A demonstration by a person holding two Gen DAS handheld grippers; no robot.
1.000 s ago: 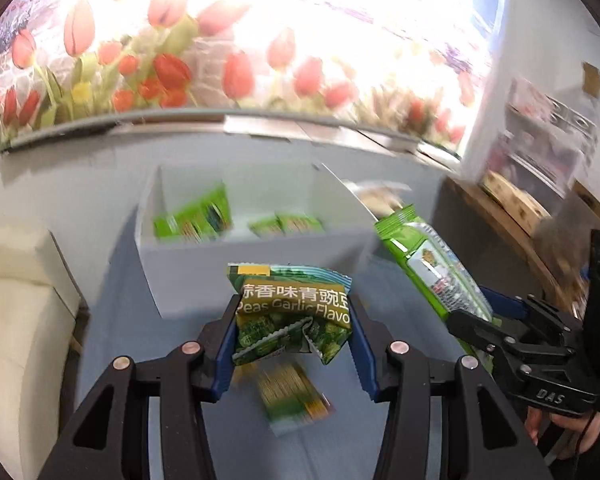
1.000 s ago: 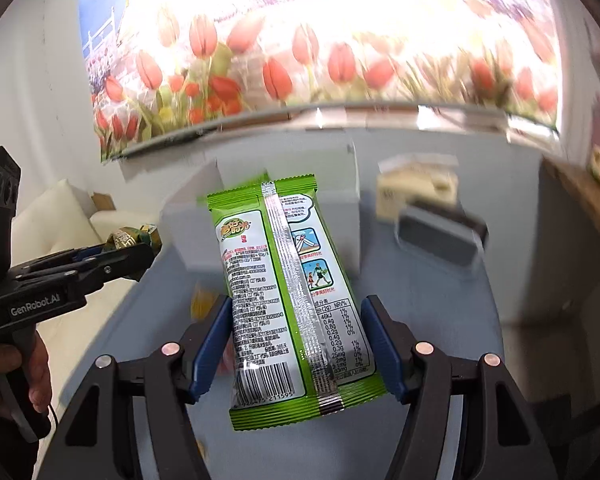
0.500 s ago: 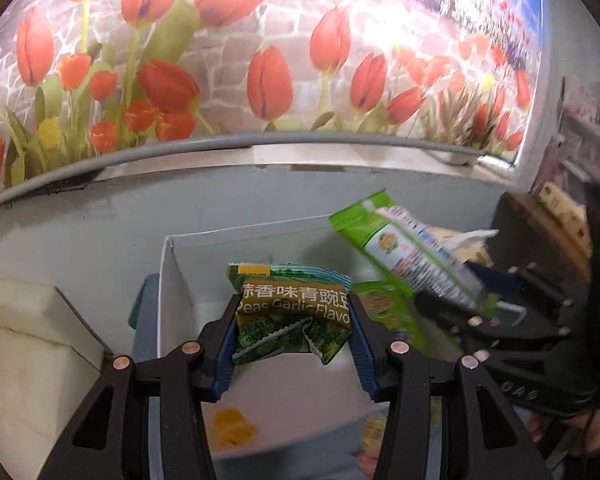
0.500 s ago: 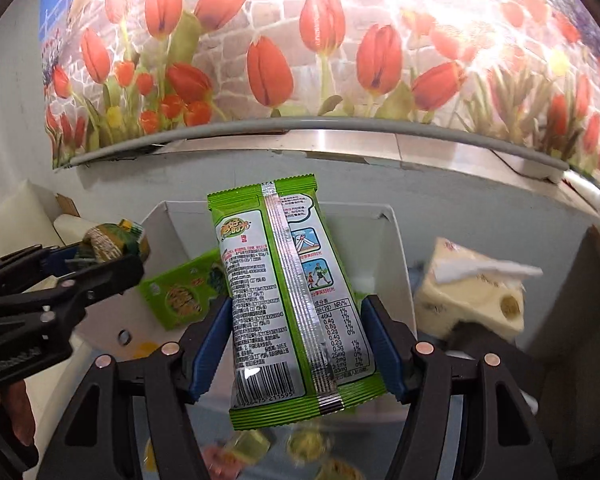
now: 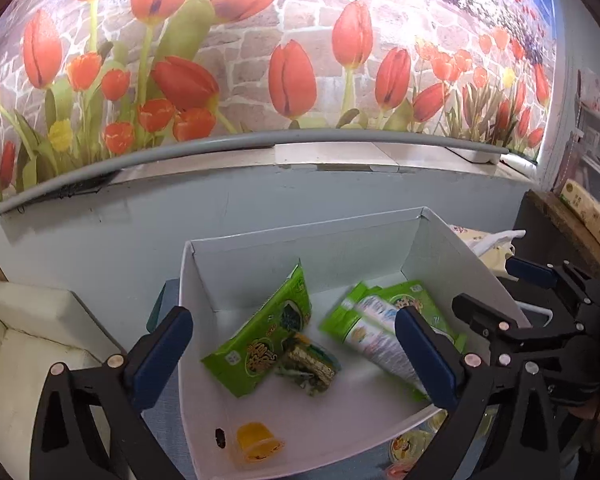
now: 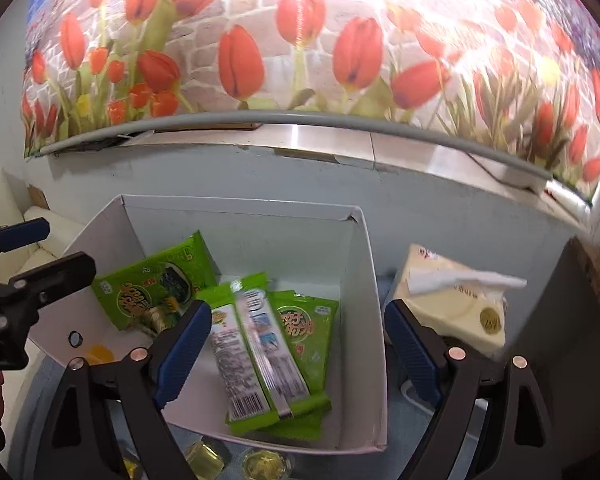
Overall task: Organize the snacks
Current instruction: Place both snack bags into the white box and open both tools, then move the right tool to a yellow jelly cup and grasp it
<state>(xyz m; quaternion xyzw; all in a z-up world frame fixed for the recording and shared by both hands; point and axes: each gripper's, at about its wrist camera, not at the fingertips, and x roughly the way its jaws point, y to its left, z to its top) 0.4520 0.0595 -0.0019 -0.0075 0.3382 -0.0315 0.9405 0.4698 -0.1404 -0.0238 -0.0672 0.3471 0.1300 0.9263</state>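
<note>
A white box (image 5: 196, 320) (image 6: 368, 320) stands against the wall and holds green snack packets. In the left wrist view a small green pea packet (image 5: 310, 368) lies on the box floor beside a larger green packet (image 5: 260, 344). A long green packet (image 6: 256, 356) (image 5: 380, 340) lies face down on other green packets (image 6: 304, 328) at the box's right side. My left gripper (image 5: 296, 356) is open and empty above the box. My right gripper (image 6: 300, 352) is open and empty above the long packet.
A yellow jelly cup (image 5: 256, 442) sits at the box's front left. Gold-wrapped snacks (image 6: 260, 464) lie on the blue table in front of the box. A tissue pack (image 6: 456, 304) stands right of the box. A cream sofa (image 5: 24, 344) is at the left.
Both grippers have opened above the box. The pea packet has dropped from the left gripper and the long green packet from the right gripper; both now lie in the box.
</note>
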